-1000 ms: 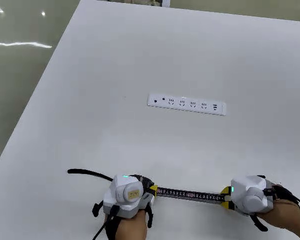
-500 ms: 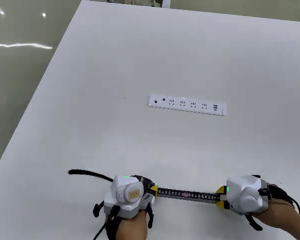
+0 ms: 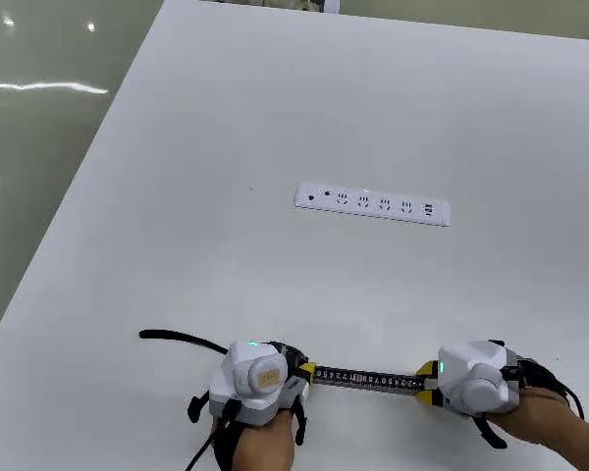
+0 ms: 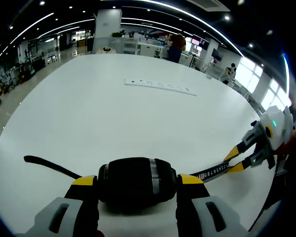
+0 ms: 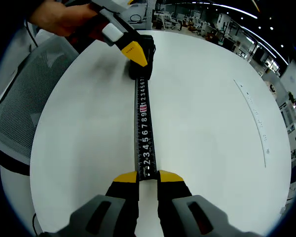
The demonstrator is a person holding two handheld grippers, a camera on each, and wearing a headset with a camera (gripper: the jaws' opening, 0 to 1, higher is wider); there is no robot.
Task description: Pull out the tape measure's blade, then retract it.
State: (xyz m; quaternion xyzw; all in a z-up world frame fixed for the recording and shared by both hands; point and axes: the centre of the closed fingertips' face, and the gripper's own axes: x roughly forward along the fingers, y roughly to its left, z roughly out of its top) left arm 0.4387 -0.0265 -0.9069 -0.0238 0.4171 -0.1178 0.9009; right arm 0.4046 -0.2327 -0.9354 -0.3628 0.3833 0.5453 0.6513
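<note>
The left tongs are closed across the flanks of the tape measure's black case, which sits between their yellow tips on the white tabletop. A black wrist strap trails away on the side of the case that faces away from the right tongs. The right tongs are pinched almost shut on the free end of the blade, which runs straight from their tips to the case and spans the gap between the two tongs, low over the tabletop. The case looks compact, rigid and fairly dense, so a squeeze across its broad sides should hold it. The blade is probably thin, springy steel that is stiff along its length but easy to kink. It is likely spring-loaded as well, so the end is best gripped squarely at the tip and fed back slowly. A white power strip lies well beyond both tongs.
</note>
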